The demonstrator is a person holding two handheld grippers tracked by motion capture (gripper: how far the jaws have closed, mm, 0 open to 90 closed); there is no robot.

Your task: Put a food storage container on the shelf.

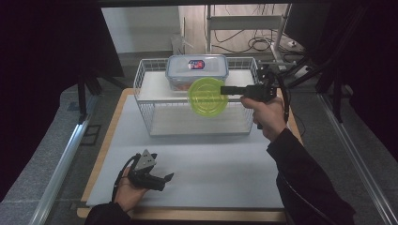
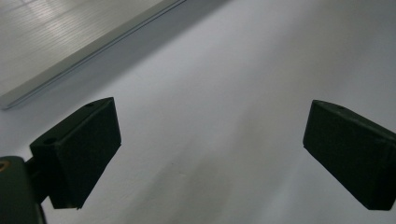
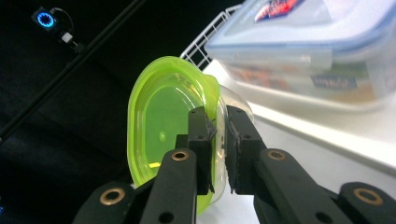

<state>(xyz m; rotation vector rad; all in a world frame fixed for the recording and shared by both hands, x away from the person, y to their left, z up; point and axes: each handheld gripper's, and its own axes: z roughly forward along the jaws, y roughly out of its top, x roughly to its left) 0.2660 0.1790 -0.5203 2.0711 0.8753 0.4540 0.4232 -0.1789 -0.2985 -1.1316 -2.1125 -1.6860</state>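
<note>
From high up you can see the whole bench point(image 1: 197, 173), covered with a white sheet. A white wire basket point(image 1: 149, 105) with two levels stands at the far side of it. One clear food box with a blue-edged lid point(image 1: 197, 68) sits on the top level of the basket.

The right gripper point(image 1: 230, 89) is held up in the air in front of the basket. It holds one small round tub with a green lid point(image 1: 207, 97), tipped on its side so the lid faces you. The tub hangs just in front of the food box and is off the bench.

The right gripper view shows the grip up close. The two black jaws are pressed together on the edge of the tub point(image 3: 168, 126), one on the green lid side and one on the clear side. The food box point(image 3: 308, 42) is blurry behind it, with a bit of the basket point(image 3: 201, 49) wire beside it.

The left gripper point(image 1: 162, 179) rests low on the near part of the bench, in the person's left hand point(image 1: 127, 190). The left gripper view shows its two jaws wide apart, with bare white sheet point(image 2: 210, 93) between them.

Count: two grippers, one tub, one food box, one basket.
</note>
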